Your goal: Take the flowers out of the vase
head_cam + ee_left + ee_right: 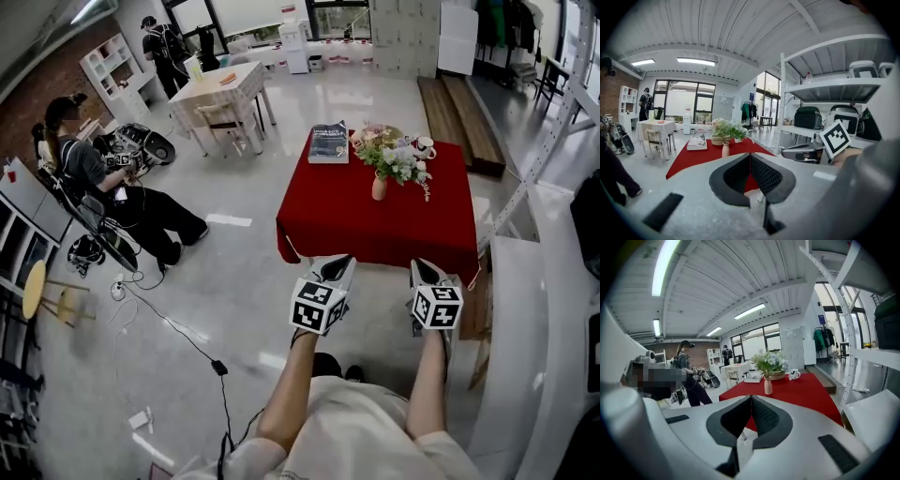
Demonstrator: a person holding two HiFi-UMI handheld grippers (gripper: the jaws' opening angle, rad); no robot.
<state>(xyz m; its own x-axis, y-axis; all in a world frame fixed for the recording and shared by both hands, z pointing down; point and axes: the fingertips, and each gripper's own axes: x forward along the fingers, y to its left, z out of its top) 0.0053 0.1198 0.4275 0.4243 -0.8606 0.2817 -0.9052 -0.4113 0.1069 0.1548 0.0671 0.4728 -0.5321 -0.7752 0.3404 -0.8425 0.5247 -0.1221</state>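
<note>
A small pink vase (379,187) stands on the red-clothed table (337,220), holding a bunch of white and pale flowers (397,155) with green leaves. Both gripper views show the same vase (725,150) (768,386) and flowers (725,128) (769,361) well ahead. My left gripper (341,262) and right gripper (424,267) hover side by side before the table's near edge, short of the vase. Each has its jaws shut with nothing between them (750,157) (751,398).
A book (329,142), a woven basket (378,132) and a white mug (424,146) lie at the table's far side. A person sits at the left (112,192) amid floor cables. White shelving (553,141) runs along the right. A second table (223,92) stands behind.
</note>
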